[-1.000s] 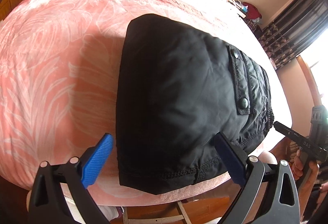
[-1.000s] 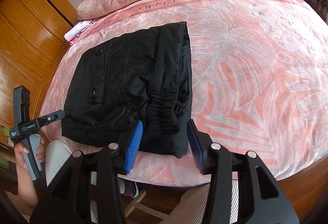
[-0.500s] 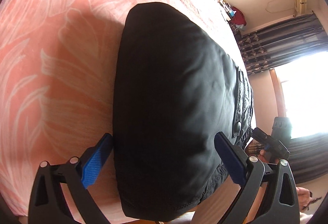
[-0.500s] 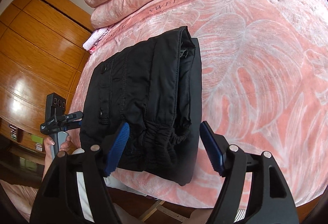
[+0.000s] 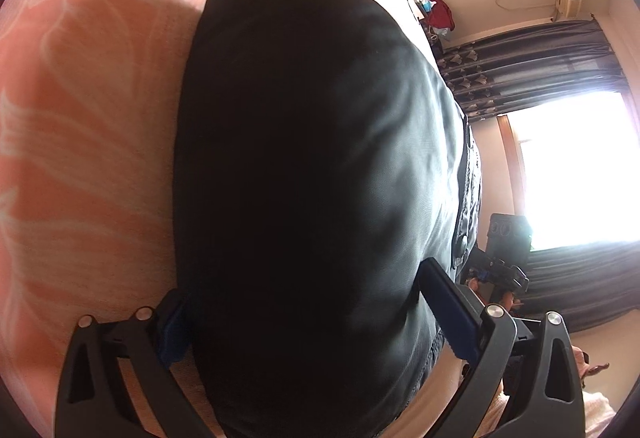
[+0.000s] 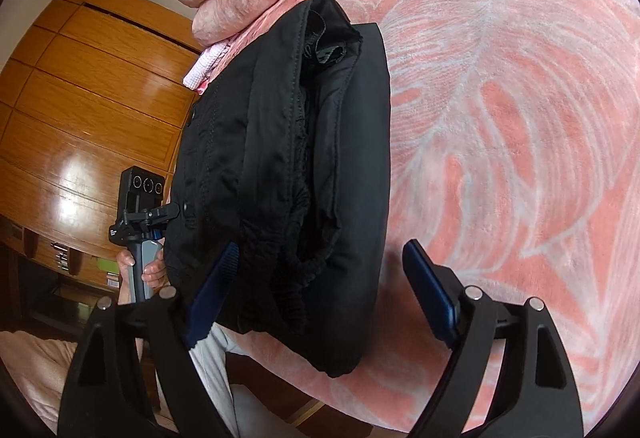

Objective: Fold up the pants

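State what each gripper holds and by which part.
Nothing is gripped: both the left gripper and right gripper straddle the folded black pants with jaws open, right opening.

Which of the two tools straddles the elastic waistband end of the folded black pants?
The right tool: the gathered waistband lies between its opening jaws, not yet gripped. The left tool straddles the smooth folded end of the pants.

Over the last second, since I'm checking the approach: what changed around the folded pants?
Both grippers came down close over the folded black pants. The right gripper widened, jaws opening, astride the waistband end; the left gripper straddles the other end, open. Neither grips. The pants stayed folded on the pink bedspread.
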`<act>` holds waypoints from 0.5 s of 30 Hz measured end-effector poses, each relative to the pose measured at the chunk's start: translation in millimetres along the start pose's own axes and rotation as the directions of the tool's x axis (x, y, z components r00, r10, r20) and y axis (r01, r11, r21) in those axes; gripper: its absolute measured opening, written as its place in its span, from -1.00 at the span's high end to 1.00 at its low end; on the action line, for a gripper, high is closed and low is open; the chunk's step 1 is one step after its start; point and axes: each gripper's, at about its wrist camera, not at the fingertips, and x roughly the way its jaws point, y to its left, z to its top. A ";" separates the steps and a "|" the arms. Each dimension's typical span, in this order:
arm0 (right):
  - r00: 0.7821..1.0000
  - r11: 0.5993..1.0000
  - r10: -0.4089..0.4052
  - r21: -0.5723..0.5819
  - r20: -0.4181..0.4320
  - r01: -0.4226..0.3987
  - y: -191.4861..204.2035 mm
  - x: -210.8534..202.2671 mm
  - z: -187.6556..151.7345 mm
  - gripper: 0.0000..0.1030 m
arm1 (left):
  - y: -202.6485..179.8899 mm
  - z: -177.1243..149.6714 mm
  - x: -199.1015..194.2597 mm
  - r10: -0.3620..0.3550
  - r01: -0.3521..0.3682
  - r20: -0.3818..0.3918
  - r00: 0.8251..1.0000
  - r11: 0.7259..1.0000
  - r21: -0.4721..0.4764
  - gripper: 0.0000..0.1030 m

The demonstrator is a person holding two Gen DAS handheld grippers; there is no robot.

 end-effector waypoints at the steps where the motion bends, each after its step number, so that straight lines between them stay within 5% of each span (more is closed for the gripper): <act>1: 1.000 1.000 0.020 0.010 -0.006 -0.020 -3.8 1.4 -0.6 -0.69 | 1.0 2.9 -0.5 -0.010 0.010 -0.002 1.000 1.000 -0.001 -0.93; 8: 0.995 0.998 0.070 0.013 -0.071 -0.069 -4.0 16.7 3.8 -0.77 | -1.8 7.7 19.0 -0.019 0.019 -0.009 1.000 1.000 0.017 -0.94; 12: 0.993 0.996 0.090 0.025 -0.075 -0.088 5.4 26.4 9.6 -0.16 | -10.6 10.3 21.4 0.008 -0.008 0.007 1.000 1.000 0.002 -0.91; 14: 0.996 0.997 0.081 -0.001 -0.027 -0.081 16.7 15.7 8.5 0.08 | -13.5 9.9 16.0 0.003 -0.002 0.041 0.999 1.000 -0.017 -0.73; 15: 0.997 0.997 0.080 -0.007 -0.014 -0.080 22.0 12.2 8.6 0.15 | -14.5 10.3 12.5 0.006 -0.005 0.053 0.999 1.000 -0.027 -0.49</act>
